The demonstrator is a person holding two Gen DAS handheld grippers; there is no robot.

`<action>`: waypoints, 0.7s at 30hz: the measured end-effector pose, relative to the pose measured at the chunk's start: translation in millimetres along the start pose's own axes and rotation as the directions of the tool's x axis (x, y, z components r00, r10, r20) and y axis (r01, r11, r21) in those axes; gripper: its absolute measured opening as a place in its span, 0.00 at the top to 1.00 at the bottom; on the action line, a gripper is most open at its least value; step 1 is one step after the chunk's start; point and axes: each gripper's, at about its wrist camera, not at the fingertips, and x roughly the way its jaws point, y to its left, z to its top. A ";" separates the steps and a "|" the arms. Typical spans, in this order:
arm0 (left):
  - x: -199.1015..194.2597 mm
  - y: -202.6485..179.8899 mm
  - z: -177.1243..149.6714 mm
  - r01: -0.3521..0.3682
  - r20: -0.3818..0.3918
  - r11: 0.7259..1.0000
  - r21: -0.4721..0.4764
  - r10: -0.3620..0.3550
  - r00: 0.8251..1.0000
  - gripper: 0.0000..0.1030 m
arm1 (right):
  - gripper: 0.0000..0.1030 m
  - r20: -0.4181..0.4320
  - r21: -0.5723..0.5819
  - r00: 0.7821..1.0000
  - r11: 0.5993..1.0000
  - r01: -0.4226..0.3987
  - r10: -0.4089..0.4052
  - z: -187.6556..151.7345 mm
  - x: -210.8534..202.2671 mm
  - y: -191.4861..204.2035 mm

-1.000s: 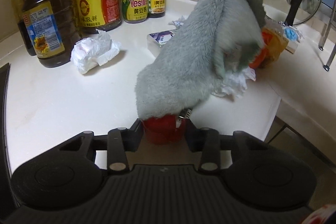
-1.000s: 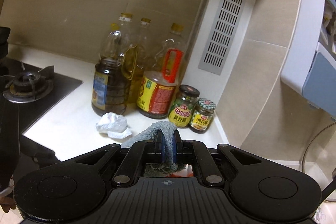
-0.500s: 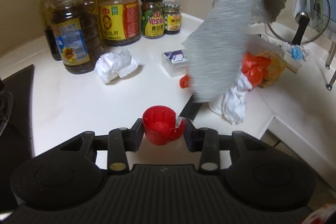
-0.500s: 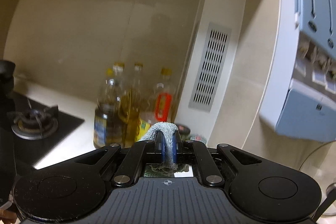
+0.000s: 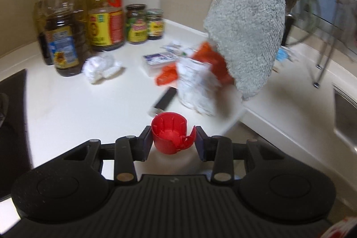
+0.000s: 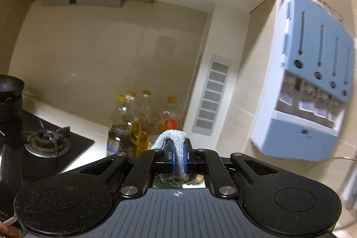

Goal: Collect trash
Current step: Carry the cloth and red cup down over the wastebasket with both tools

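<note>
My left gripper (image 5: 172, 141) is shut on a red plastic bottle cap (image 5: 170, 135), held above the white counter (image 5: 73, 108). A grey cloth (image 5: 247, 21) hangs in the air at upper right of the left wrist view. In the right wrist view my right gripper (image 6: 177, 155) is shut on a fold of that grey cloth (image 6: 173, 142), raised high and pointing at the wall. On the counter lie a crumpled white tissue (image 5: 100, 66), an orange wrapper (image 5: 209, 57), a crumpled white paper (image 5: 196, 86), a small white box (image 5: 159, 60) and a black stick-like item (image 5: 164, 100).
Oil bottles (image 5: 64, 30) and two jars (image 5: 144, 23) stand at the counter's back. A black gas stove (image 6: 46, 144) lies to the left. A dish rack (image 5: 330, 21) and a sink edge (image 5: 343, 117) are at right. A blue wall dispenser (image 6: 312, 86) hangs high.
The cloth rose off the counter and off the red cap, uncovering the wrappers and paper below. Both grippers moved up and back; the right view swung up toward the wall.
</note>
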 end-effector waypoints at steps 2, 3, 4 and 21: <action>-4.7 -5.0 -7.1 0.041 -0.017 0.999 0.025 -0.040 0.999 0.65 | 0.93 -0.031 0.010 0.999 0.999 0.035 -0.035 -6.1 -15.1 4.4; -7.0 -7.2 -11.1 0.061 -0.023 0.997 0.040 -0.060 0.998 0.65 | 0.93 -0.048 0.015 0.998 0.999 0.049 -0.048 -9.6 -21.6 6.8; -8.8 -9.5 -15.3 0.078 -0.028 0.995 0.054 -0.076 0.997 0.65 | 0.93 -0.065 0.017 0.996 0.998 0.064 -0.063 -14.1 -28.2 9.6; 45.5 -38.7 -92.3 0.169 -0.203 0.983 0.077 -0.151 0.968 0.64 | 0.93 -0.459 0.041 0.886 0.996 0.084 -0.056 -167.1 -40.3 62.4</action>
